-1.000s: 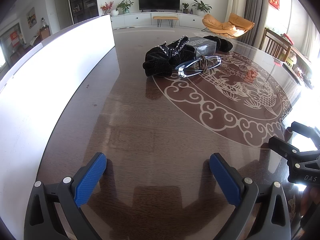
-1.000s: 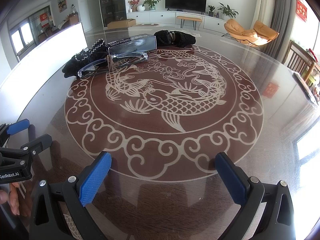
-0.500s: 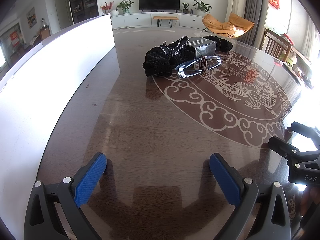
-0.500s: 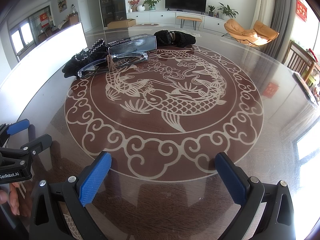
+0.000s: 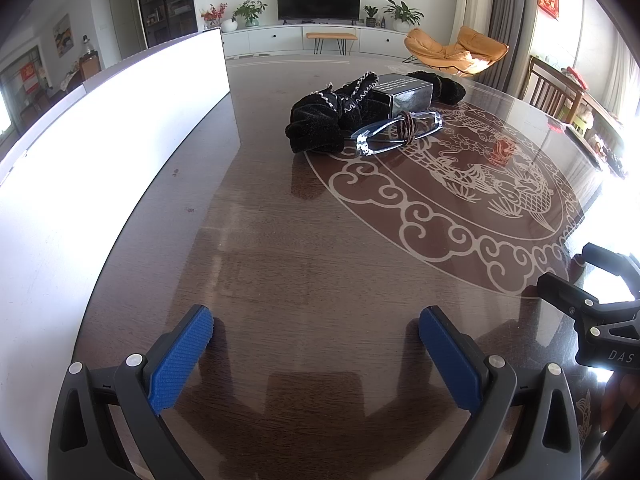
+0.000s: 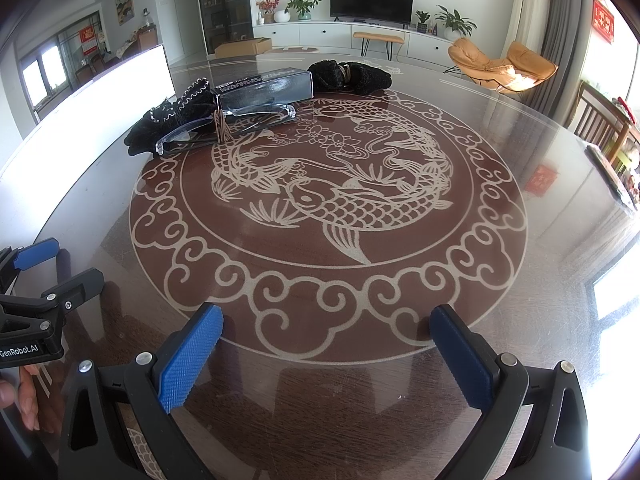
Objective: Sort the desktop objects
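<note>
A pile sits at the far side of the round table: a black glove with white trim (image 5: 332,114) (image 6: 170,120), a dark rectangular box (image 5: 408,94) (image 6: 266,86), clear glasses (image 5: 396,132) (image 6: 224,126) with a brown hair tie (image 5: 407,128) (image 6: 222,128) across them, and a second black glove (image 5: 440,86) (image 6: 352,76) behind the box. My left gripper (image 5: 316,340) is open and empty, low over the near table edge. Beside it to the right, my right gripper (image 6: 326,344) is open and empty too. Both are far from the pile.
A long white box wall (image 5: 100,160) (image 6: 100,108) runs along the table's left side. The glass-topped table (image 6: 540,264) carries a fish medallion pattern. A wooden chair (image 6: 600,124) stands at the right edge. A hand (image 6: 24,396) holds the left gripper.
</note>
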The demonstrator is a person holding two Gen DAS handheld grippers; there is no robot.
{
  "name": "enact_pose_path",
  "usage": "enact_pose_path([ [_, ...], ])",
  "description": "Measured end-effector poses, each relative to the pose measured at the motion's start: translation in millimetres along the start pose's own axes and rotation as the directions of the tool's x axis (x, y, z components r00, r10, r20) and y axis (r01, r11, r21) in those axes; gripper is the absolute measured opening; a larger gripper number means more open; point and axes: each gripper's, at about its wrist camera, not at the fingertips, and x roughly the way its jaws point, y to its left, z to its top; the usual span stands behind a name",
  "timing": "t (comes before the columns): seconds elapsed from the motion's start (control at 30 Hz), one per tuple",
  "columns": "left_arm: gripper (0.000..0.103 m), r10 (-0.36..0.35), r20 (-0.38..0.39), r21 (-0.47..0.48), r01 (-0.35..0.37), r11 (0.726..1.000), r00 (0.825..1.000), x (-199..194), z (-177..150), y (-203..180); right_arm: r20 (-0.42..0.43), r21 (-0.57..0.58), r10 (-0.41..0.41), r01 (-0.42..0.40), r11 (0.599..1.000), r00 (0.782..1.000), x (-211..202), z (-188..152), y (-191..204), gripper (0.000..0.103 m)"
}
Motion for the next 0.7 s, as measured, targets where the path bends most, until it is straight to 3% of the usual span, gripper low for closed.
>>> enact_pose_path([
  [0.37,0.103,0.005,0.000,-0.004,-0.005,1.000,1.000,-0.2,-0.2,0.2,0.000,0.000,0.000,0.000,1.000,1.000,0.1,-0.2,0.1,0.103],
  [0.7,0.103,0.070,-0.007,-0.095,-0.070,0.993,0.998,0.5,-0.3,15.9,0.000,0.000,0.000,0.000,1.000,1.000,0.1,-0.1,0.2,0.103],
])
